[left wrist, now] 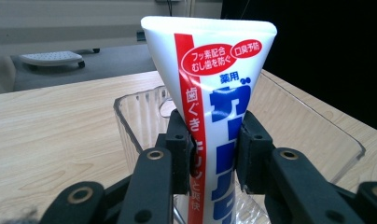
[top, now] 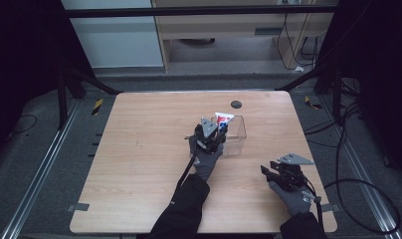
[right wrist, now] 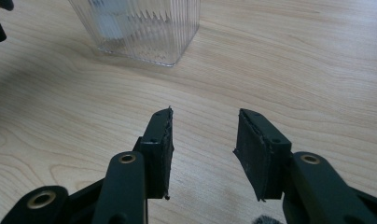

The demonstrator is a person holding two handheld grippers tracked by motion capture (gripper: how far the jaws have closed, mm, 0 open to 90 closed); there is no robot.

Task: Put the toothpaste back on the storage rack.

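Two risks: both at the L side, w/ the tube; R side looks safe.
L gripper: left gripper [left wrist: 214, 140] pinches the toothpaste tube [left wrist: 224, 70] mid-body, one pad on each side edge. Grip looks light, so treat it as barely held.
Tube position: upright, lower end down inside the clear box [left wrist: 130, 116], crimped wide end sticking up above the rim. In the high view it sits at the box's L end, near mid-table.
Risk 1: if the jaws let go while the tube is off-vertical, it prob. flops against a wall or over the rim. Cause: top-heavy shape, wide end up, narrow base.
Risk 2: pulling the gripper away sideways could drag the tube or nudge the box across the table [top: 139, 149]. Cause: box is light, nothing pins it, pads sit close to the rim.
Tube looks: white, flat fan-shaped top, red vertical stripe, red ovals w/ white print, big blue lettering. Soft plastic, prob. dents under a hard squeeze.
Box looks: see-through, ribbed walls, rounded corners, open top. Something white at the tube's lower end shows faintly through it in the right gripper view.
R gripper: right gripper [right wrist: 203, 140] spread, nothing between the pads, low over bare wood, well apart from the box. Not bracing it.
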